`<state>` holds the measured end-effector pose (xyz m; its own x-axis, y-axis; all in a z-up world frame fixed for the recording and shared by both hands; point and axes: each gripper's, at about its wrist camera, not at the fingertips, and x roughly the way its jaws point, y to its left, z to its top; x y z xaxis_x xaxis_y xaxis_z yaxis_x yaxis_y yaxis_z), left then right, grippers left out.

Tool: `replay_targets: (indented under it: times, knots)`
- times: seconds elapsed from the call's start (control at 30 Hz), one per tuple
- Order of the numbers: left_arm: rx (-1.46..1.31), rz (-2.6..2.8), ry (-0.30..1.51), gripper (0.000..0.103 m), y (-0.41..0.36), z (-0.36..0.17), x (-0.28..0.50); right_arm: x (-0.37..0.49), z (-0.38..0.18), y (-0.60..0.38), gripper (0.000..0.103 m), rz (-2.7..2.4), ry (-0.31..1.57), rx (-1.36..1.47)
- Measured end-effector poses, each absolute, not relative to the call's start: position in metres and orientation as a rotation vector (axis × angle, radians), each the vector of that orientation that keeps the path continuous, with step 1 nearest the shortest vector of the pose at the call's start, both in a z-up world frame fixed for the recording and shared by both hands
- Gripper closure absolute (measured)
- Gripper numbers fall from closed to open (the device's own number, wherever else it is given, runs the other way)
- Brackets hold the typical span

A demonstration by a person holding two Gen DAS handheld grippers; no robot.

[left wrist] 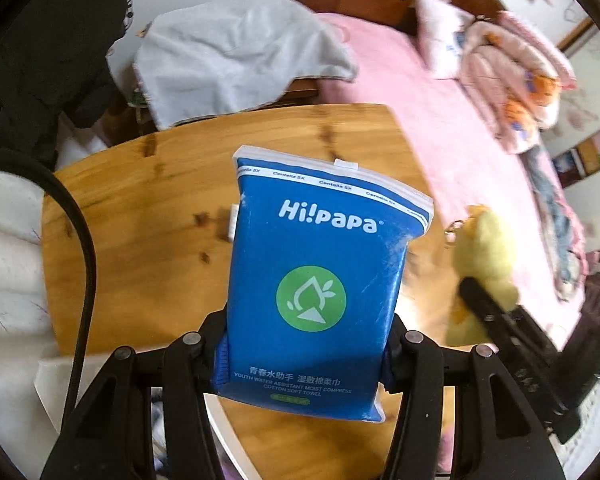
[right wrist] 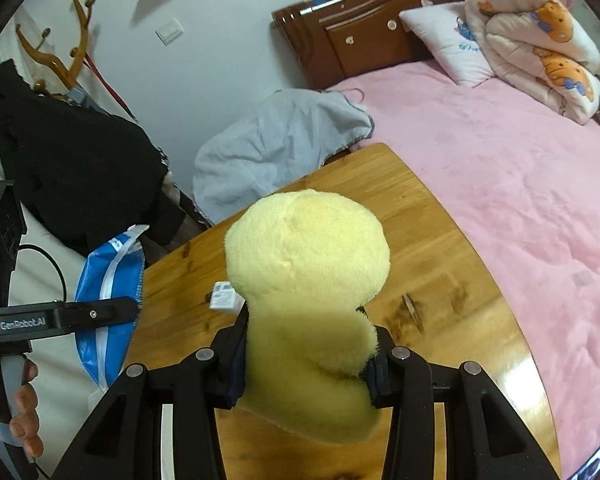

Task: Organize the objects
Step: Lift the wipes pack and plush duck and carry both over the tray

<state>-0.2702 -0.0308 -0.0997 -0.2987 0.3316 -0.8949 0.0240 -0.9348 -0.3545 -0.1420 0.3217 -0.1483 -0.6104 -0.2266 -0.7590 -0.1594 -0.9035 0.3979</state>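
Bedroom clutter frames the left wrist view: a pink bed (left wrist: 440, 128) runs along the far right, a grey cloth (left wrist: 236, 56) is heaped at the far edge, and a wooden table (left wrist: 148, 216) fills the middle. The left gripper (left wrist: 306, 344) is clamped on the lower part of a blue wet-wipe pack (left wrist: 320, 272), which stands upright between the jaws, lifted above the tabletop with its sealed top pointing far. To the right, the yellow plush toy (left wrist: 484, 264) shows blurred, with the other tool's black finger across it.

Turning to the right wrist view, the same table (right wrist: 452, 280) lies beside the bed (right wrist: 520, 184), with the grey cloth (right wrist: 276, 148) at the far end and a dark garment (right wrist: 72, 168) on the left. The right gripper (right wrist: 304, 364) is closed on the narrow lower body of the plush toy (right wrist: 308, 280), whose round head rises clear of the wood. A small white box (right wrist: 225, 297) lies on the table just behind the toy. At the left the wipe pack (right wrist: 108, 304) hangs off the table edge in the left tool, and a hand (right wrist: 20, 412) grips that tool's handle.

Both things appear to be mid-carry. No bin or tray is visible, so the destination cannot be told; the next move calls for carrying each to its place and lowering it before the jaws part, keeping the two tools from colliding.
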Motion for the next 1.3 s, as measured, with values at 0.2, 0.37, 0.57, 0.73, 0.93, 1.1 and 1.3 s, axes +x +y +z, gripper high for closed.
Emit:
replay_targets:
  times: [0.2,0.37,0.57,0.73,0.93,1.1,1.3]
  knots:
    - [-1.637,2.340,-0.482,0.046,-0.033,-0.066,-0.216,-0.089,-0.118,0.306,0.058,-2.724,-0.663,1.293]
    - [-1.623,2.377,-0.507,0.046,-0.054,-0.059,-0.172,-0.051,-0.099,0.284,0.058,-2.707,-0.639,1.237]
    - [-1.665,2.436,-0.586,0.046,-0.093,-0.062,-0.124,-0.015,-0.084,0.245,0.058,-2.668,-0.572,1.179]
    - [-1.695,2.496,-0.647,0.046,-0.120,-0.070,-0.094,0.006,-0.078,0.210,0.058,-2.649,-0.476,1.151]
    - [-1.703,2.564,-0.651,0.045,-0.136,-0.078,-0.065,0.024,-0.081,0.168,0.058,-2.585,-0.380,1.150]
    - [-1.729,2.589,-0.646,0.045,-0.144,-0.090,-0.050,0.034,-0.089,0.135,0.058,-2.525,-0.287,1.161]
    - [-1.797,2.597,-0.689,0.045,-0.158,-0.116,-0.038,0.047,-0.105,0.095,0.058,-2.463,-0.109,1.171]
